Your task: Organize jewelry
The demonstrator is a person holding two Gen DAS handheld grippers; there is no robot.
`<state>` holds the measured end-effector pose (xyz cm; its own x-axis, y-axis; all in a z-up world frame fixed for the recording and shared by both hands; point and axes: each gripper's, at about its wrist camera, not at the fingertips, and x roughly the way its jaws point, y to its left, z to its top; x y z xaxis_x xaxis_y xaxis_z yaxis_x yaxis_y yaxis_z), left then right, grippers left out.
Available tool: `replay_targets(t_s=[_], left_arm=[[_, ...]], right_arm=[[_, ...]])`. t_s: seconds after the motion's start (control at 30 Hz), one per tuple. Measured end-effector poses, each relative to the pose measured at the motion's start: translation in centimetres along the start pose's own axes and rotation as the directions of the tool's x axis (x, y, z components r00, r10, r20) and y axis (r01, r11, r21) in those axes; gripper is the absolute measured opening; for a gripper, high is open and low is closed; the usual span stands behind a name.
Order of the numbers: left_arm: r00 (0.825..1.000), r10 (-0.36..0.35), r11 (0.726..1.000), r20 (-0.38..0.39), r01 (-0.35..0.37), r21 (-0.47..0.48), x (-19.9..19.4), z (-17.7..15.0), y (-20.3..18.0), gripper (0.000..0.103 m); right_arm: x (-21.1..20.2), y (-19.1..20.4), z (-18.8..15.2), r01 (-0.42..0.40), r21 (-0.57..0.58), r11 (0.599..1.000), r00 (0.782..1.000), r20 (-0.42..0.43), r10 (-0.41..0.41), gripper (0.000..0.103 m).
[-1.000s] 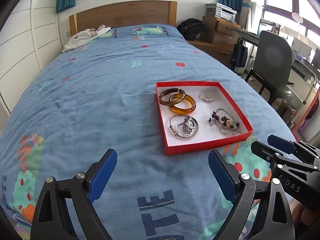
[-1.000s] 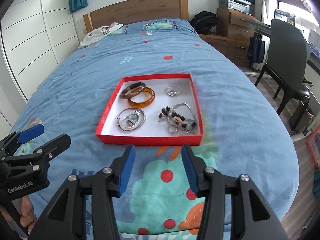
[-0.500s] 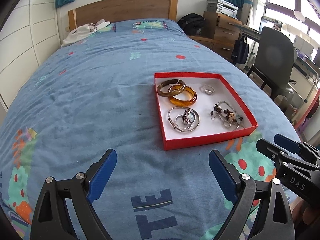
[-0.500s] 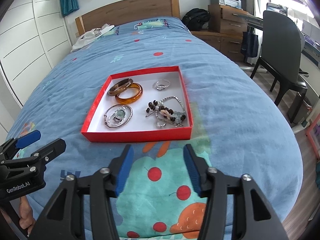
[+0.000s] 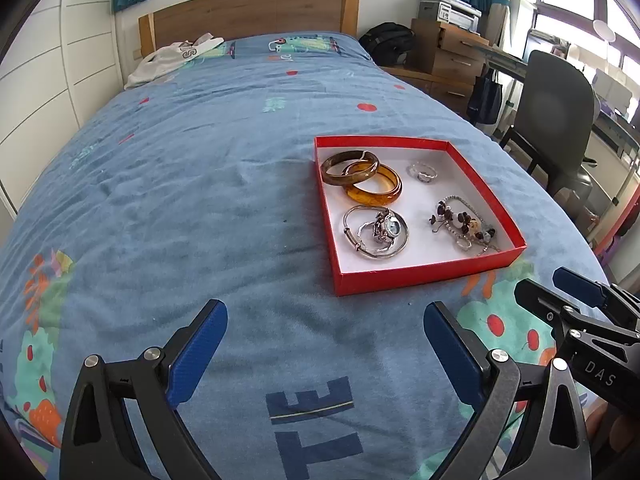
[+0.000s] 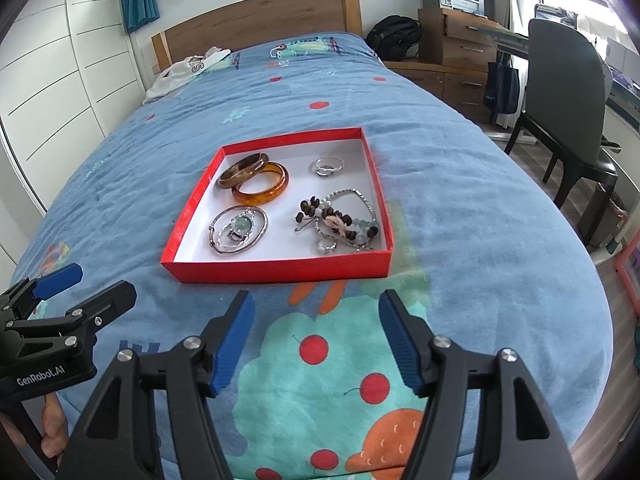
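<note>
A shallow red box (image 5: 424,276) (image 6: 276,270) lies on the blue bedspread ahead of both grippers. It holds a brown bangle (image 5: 350,162) (image 6: 242,170) leaning on an amber bangle (image 5: 374,190) (image 6: 262,190). With them lie small rings (image 5: 422,171) (image 6: 326,166), a watch inside a silver bangle (image 5: 376,232) (image 6: 240,228) and tangled beaded bracelets (image 5: 464,226) (image 6: 340,220). My left gripper (image 5: 324,312) hovers short of the box's near left corner, its jaws opening with nothing between them. My right gripper (image 6: 317,300) hangs just before the near wall, its jaws also opening on nothing.
A white garment (image 5: 176,60) lies by the wooden headboard (image 5: 248,12). Right of the bed stand a dark chair (image 6: 568,92), wooden drawers (image 6: 460,44) with a printer, and a black backpack (image 6: 394,36). The bed's right edge drops to the floor.
The right gripper's jaws have spread clearly wider, the left's a little. The box has drifted slightly in both views; the jewelry inside lies as before.
</note>
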<state>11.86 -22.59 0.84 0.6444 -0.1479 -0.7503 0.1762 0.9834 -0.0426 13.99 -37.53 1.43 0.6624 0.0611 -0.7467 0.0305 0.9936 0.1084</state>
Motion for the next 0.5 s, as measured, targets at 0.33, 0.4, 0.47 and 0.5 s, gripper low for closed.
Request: replay_targets(t_s=[0.33,0.4,0.47,0.5], left_arm=[[1.000,0.002,1.000,-0.003,-0.002,-0.002,0.12,-0.13,0.07,0.100],[1.000,0.004,1.000,-0.003,-0.004,-0.001,0.13,-0.18,0.11,0.100],[1.000,0.002,1.000,-0.005,-0.002,-0.003,0.23,-0.18,0.18,0.101],[1.000,0.002,1.000,-0.006,-0.002,-0.003,0.24,-0.20,0.22,0.101]], right_arm=[[0.49,0.26,-0.17,0.002,0.000,1.000,1.000,-0.007,-0.002,0.064],[0.59,0.35,-0.20,0.003,-0.001,1.000,1.000,-0.008,-0.003,0.064],[0.53,0.30,-0.17,0.002,0.000,1.000,1.000,-0.008,-0.002,0.064],[0.55,0.31,-0.17,0.001,0.000,1.000,1.000,-0.008,-0.001,0.064]])
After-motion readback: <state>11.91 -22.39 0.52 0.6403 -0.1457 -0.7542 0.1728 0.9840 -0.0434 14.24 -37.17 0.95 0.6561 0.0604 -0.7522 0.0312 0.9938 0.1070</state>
